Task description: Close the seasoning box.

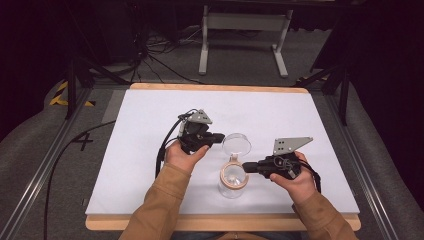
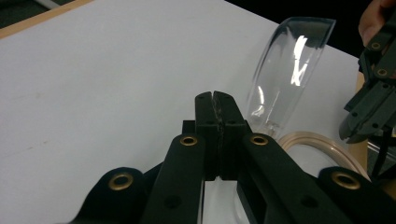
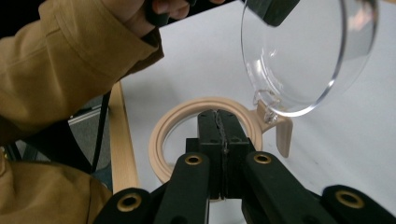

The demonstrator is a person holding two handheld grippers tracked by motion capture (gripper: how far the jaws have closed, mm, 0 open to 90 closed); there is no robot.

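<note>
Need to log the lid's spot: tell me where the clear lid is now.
In the high view the clear lid stands open at table centre, hinged to the jar rim's far side, just right of the left gripper.

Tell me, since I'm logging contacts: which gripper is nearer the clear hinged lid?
Left. The left gripper reaches the edge of the raised clear lid; the right gripper sits lower, at the jar's beige rim.

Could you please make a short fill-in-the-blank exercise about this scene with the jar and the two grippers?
1. The jar's clear lid is flipped ___.
2. The jar's rim ring is coloured ___.
3. The left gripper has its jaws ___.
4. The jar stands on a ___ table.

Missing words: open; beige; shut; white
</note>
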